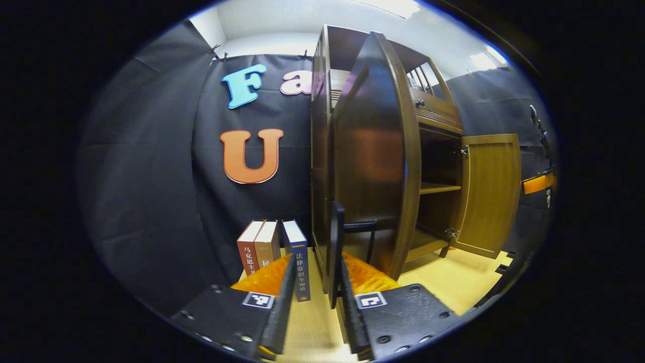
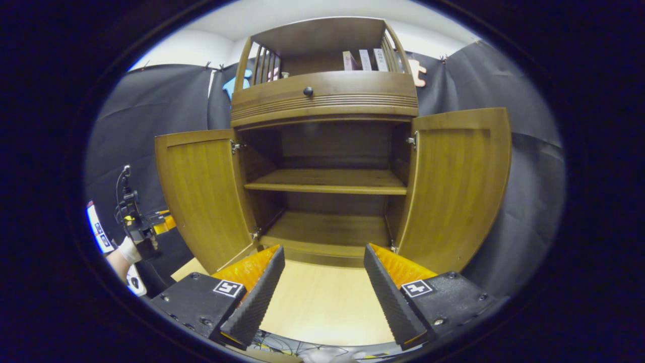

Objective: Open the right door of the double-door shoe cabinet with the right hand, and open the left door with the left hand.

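Observation:
The brown wooden shoe cabinet [image 2: 322,96] stands with both doors swung wide. In the right gripper view the left door [image 2: 201,191] and the right door [image 2: 453,186] flank bare shelves [image 2: 327,180]. My right gripper [image 2: 322,257] is open, low in front of the cabinet, holding nothing. In the left gripper view the left door [image 1: 373,166] is seen nearly edge-on, and its dark bar handle [image 1: 336,242] stands between the fingers of my left gripper [image 1: 316,264]. A gap shows on the handle's left side, so the gripper is open. The right door [image 1: 491,191] hangs open beyond.
Three upright books [image 1: 272,247] stand on the light wooden floor [image 1: 453,282] left of the cabinet. A drawer with a round knob [image 2: 308,91] sits above the doors, with books [image 2: 365,59] on top. A hand [image 2: 121,257] holds the left gripper [image 2: 136,227] beside the left door.

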The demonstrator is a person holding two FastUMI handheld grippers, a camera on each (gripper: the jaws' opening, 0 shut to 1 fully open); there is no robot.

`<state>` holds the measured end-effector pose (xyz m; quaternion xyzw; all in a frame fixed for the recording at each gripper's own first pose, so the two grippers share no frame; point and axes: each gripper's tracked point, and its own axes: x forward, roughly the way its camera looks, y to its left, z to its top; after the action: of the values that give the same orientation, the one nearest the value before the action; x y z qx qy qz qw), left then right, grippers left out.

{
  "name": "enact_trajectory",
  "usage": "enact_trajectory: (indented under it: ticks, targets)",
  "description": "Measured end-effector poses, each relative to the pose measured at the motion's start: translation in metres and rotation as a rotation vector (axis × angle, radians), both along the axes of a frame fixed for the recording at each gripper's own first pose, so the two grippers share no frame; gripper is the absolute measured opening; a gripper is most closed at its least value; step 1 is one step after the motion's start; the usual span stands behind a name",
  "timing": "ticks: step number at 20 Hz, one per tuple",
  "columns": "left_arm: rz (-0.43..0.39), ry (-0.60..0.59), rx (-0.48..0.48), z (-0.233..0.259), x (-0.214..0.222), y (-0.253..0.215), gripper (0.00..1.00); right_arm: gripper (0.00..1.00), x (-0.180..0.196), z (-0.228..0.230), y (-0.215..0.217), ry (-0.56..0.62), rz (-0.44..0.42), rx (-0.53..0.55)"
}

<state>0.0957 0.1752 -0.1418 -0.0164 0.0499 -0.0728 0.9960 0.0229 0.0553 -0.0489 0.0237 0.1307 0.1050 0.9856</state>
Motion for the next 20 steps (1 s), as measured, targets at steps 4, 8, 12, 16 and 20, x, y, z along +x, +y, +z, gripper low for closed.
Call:
enact_trajectory:
  ticks: [4,8,12,16,20]
  targets:
    - [0.047,0.033,0.032,-0.006,-0.014,0.016,0.99,1.0,0.004,-0.001,0.0,0.002,0.007,-0.003]
    - [0.093,0.083,0.068,-0.014,-0.043,0.021,0.96,1.0,0.014,-0.004,0.001,0.006,0.01,0.007]
    - [0.192,0.083,0.054,0.002,-0.069,0.016,0.96,0.99,0.023,-0.003,0.007,-0.006,0.019,0.0]
    - [0.239,0.025,0.027,0.042,-0.085,-0.007,0.96,1.0,0.033,0.001,0.013,-0.016,0.037,-0.002]
    - [0.238,-0.025,0.016,0.09,-0.082,-0.031,0.95,0.99,0.04,0.009,0.009,-0.031,0.031,-0.001]
